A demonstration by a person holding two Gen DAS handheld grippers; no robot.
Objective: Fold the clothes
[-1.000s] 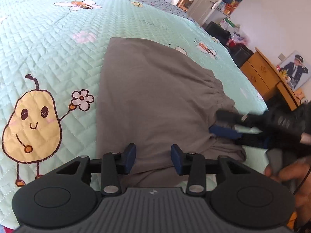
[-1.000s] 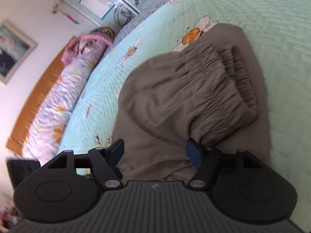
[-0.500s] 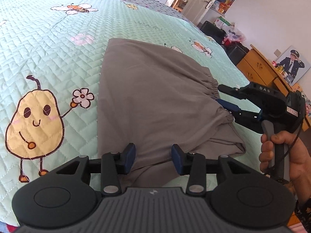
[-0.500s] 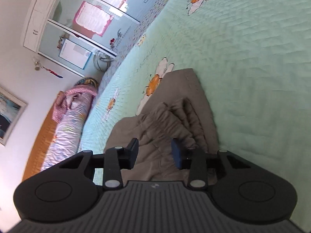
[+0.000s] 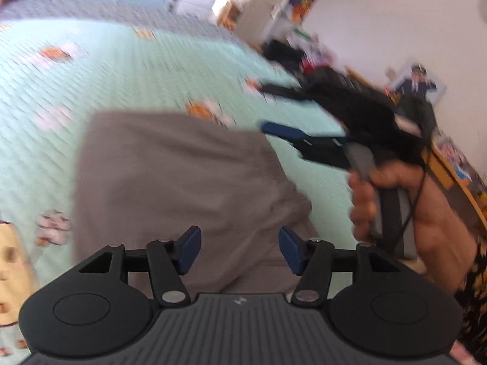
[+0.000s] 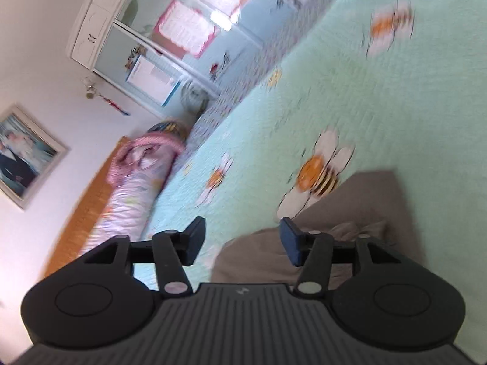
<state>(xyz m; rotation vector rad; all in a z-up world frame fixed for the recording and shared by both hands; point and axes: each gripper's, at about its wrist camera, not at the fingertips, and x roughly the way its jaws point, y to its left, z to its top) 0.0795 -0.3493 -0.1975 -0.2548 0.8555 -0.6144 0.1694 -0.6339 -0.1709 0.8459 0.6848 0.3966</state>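
The folded garment (image 5: 182, 182) lies flat on the bed (image 5: 61, 91), just ahead of the left tool (image 5: 240, 251), whose jaws stand apart above its near edge. To its right, the right tool (image 5: 274, 109) hangs above the bed beside the garment's far right corner — a hand (image 5: 395, 200) grips its handle. In the right wrist view a rolled quilt (image 6: 131, 194) lies along the bed's left edge, against the headboard (image 6: 79, 213) — a cabinet (image 6: 158, 45) stands behind.

Both wrist views look down along their jaws, close above the bed (image 5: 127, 70); both show the grey garment (image 5: 182, 182).
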